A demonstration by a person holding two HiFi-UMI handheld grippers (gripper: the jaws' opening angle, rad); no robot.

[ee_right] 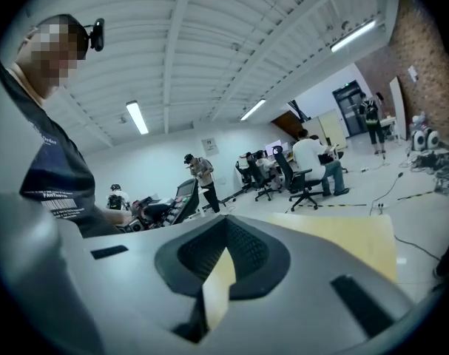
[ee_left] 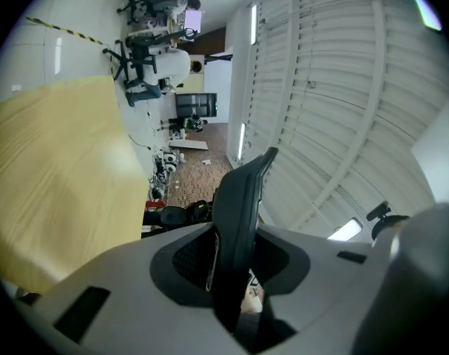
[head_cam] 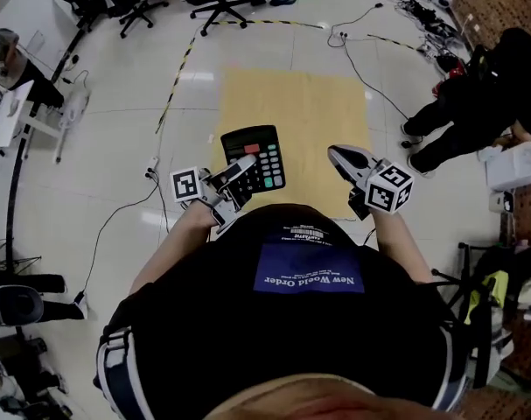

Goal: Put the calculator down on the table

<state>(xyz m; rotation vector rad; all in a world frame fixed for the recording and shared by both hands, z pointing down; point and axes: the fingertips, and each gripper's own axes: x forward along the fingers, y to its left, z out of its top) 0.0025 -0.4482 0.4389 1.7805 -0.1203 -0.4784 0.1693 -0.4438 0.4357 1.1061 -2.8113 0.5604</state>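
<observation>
The carrying step was in hand: the left claw (head_cam: pixel 239 182) was clamped on the near edge of the black plastic desk calculator (head_cam: pixel 255 151), holding it in the air over the pale wooden table (head_cam: pixel 313 103), keys facing up. The right claw (head_cam: pixel 344 157), at three o'clock of it, had its jaws together on nothing. I'd say the next move called for lowering it flat onto the table before letting go; the only writing I could read was "New World Order" on the person's dark T-shirt (head_cam: pixel 309 280).

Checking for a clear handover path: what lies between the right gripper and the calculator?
Nothing: in the head view only bare yellow table shows between the calculator and the right gripper.
</observation>
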